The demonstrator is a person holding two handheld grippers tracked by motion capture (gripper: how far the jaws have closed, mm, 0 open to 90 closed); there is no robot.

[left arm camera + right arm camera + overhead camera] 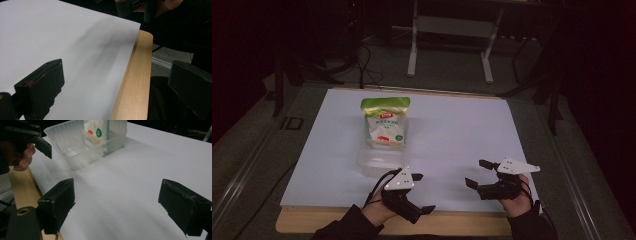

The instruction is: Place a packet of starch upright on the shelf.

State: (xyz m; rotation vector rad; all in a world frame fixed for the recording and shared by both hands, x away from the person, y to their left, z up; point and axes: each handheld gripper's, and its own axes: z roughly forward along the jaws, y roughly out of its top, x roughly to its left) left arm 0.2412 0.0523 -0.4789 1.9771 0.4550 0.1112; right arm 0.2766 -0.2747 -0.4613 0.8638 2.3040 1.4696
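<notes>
Both claws, left claw (421, 192) and right claw (477, 173), hover released over the white-topped table (452, 130), near a clear plastic tub (374, 162) holding a green-topped white pouch (385, 122).

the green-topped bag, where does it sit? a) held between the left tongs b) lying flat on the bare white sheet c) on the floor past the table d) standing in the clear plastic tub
d: the green-topped bag stands upright inside the clear plastic tub, seen through its wall in the right gripper view, while both the left tongs and the right tongs are open and hold nothing.
</notes>
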